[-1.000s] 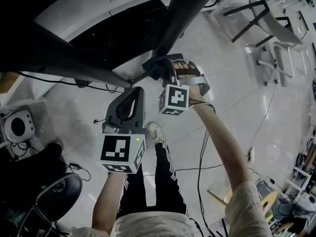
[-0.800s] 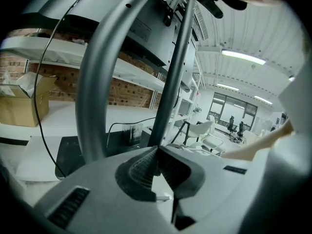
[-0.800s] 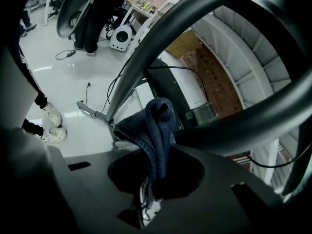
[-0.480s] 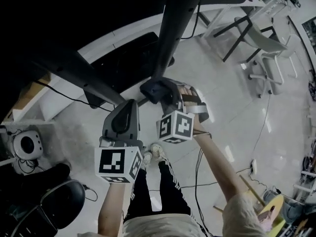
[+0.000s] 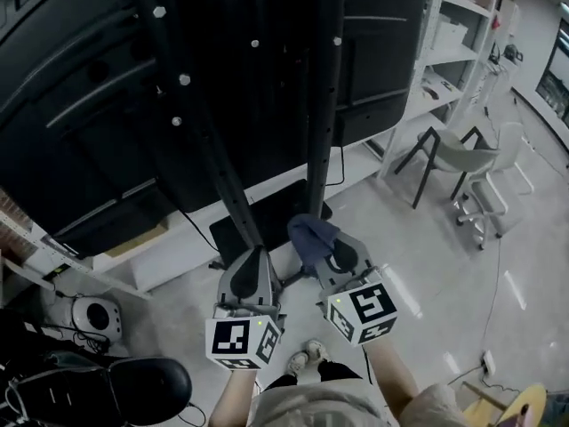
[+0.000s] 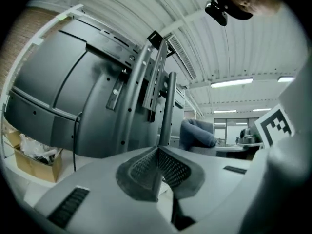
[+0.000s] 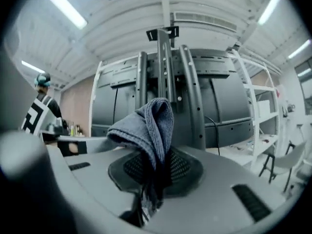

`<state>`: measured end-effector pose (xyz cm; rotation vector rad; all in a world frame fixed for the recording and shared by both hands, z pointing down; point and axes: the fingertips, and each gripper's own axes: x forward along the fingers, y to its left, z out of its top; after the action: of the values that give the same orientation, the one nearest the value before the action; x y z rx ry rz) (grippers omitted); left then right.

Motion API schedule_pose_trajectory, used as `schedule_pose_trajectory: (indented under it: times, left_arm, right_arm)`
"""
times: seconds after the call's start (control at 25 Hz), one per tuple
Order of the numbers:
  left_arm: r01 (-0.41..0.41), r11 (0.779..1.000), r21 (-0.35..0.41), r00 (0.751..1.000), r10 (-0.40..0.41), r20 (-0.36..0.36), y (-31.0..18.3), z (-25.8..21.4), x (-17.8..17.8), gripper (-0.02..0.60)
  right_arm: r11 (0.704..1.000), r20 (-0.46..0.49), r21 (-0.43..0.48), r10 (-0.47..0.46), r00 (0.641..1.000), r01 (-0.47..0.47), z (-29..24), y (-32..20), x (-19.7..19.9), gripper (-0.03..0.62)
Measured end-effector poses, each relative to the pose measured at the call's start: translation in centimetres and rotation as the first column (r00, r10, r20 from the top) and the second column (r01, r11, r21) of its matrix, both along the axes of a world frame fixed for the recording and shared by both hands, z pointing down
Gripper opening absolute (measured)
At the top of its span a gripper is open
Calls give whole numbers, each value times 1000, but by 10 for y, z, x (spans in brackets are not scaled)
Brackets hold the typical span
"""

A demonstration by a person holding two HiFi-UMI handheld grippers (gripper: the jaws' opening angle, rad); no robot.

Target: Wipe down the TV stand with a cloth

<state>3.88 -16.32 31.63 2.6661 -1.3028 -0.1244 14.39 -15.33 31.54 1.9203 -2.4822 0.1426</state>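
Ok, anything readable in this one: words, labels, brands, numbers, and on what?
No readable text anywhere.
Left gripper cube, right gripper cube: black-and-white square patterns only, no letters.
TV back, cloth: no print visible.
Shelf boxes: too small to tell.

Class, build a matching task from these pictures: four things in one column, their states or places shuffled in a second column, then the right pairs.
1. left grey two-jaw gripper
2. right grey two-jaw gripper
3. blue-grey woven cloth
4. pale grey chair with dark legs

A. standing at the far right of the head view
B. pinched, bunched above jaws
C. shut, empty
D. shut on fabric

Pairs: 1-C, 2-D, 3-B, 4-A
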Motion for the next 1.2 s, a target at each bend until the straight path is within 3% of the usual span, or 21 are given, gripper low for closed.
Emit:
schedule_pose_trajectory:
  times: [0.2,0.52,0.64,0.72,0.8,0.92,1.0,1.08,1.2]
  left_arm:
    - [48,994,95,998,-44,-41,17,-44,-21,15]
    - [75,984,161,996,-67,-53,23,-76,-36,15]
    - [86,977,197,996,-81,-35,13,-91,-42,15]
    - [112,965,238,994,-110,-19,3,-109,-50,15]
    - [143,950,277,989,-148,-4,-6,-128,-61,15]
    - [169,928,333,984,-178,-2,-15,-155,-73,15]
    - [175,917,358,983,-186,-3,-19,-168,-76,15]
    - [178,911,373,981,-192,1,-22,-174,-76,15]
    - [196,908,369,976,-215,11,-28,-168,-81,15]
  right_arm:
    - [995,151,95,-57,987,43,-44,31,-14,58]
    - [986,163,135,-123,979,101,-60,40,-37,58]
    - [975,39,177,-140,989,131,-82,27,-49,58]
    - [966,-188,224,-91,978,133,-118,13,-58,57]
    - [945,-443,308,42,895,108,-168,-2,-69,58]
    - [852,-666,512,313,677,109,-254,-27,-91,58]
    - [799,-719,586,436,541,136,-302,-43,-107,58]
    - [759,-733,633,524,433,153,-339,-59,-122,57]
    - [718,-720,680,618,316,147,-374,-86,-139,57]
